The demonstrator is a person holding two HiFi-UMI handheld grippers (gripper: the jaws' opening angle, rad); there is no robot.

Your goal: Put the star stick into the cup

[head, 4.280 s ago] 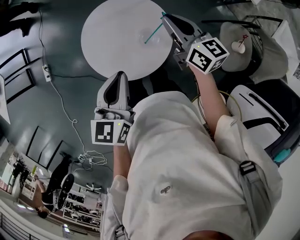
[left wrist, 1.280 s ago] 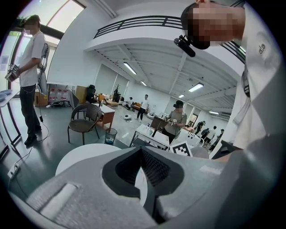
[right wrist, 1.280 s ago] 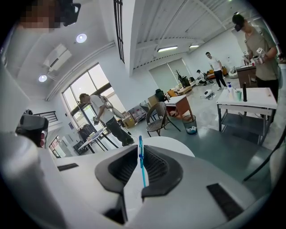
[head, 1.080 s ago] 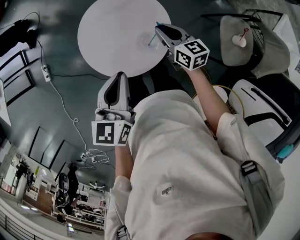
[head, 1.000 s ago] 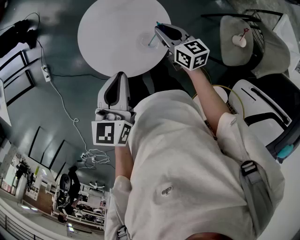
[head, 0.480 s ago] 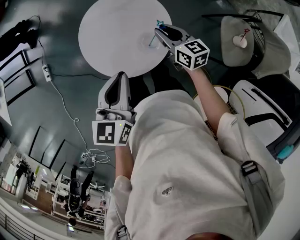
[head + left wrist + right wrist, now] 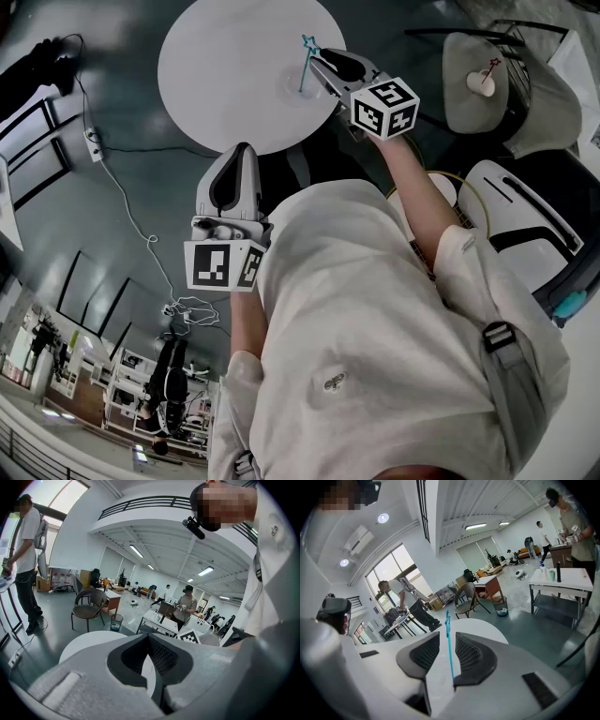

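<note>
A thin blue star stick (image 7: 303, 66) stands nearly upright in a clear cup (image 7: 292, 84) on the round white table (image 7: 225, 75). The cup is barely visible. My right gripper (image 7: 319, 64) hovers over the table's right part with the stick (image 7: 449, 644) between its jaws. The jaws are opening and the dark pads (image 7: 471, 656) do not press on it. My left gripper (image 7: 240, 150) hangs off the table's near edge. In its own view that gripper (image 7: 149, 667) has its jaws together with nothing in them.
A grey cushioned chair (image 7: 525, 103) at the right holds a white cup with a red star stick (image 7: 479, 82). A white and black machine (image 7: 511, 225) stands below it. A cable and power strip (image 7: 94, 142) lie on the floor at left. People, tables and chairs (image 7: 89, 609) fill the room.
The stick has swung from leaning in the right gripper's hold to standing upright, its star now above the jaws. The right jaws have spread apart. The left gripper has not moved.
</note>
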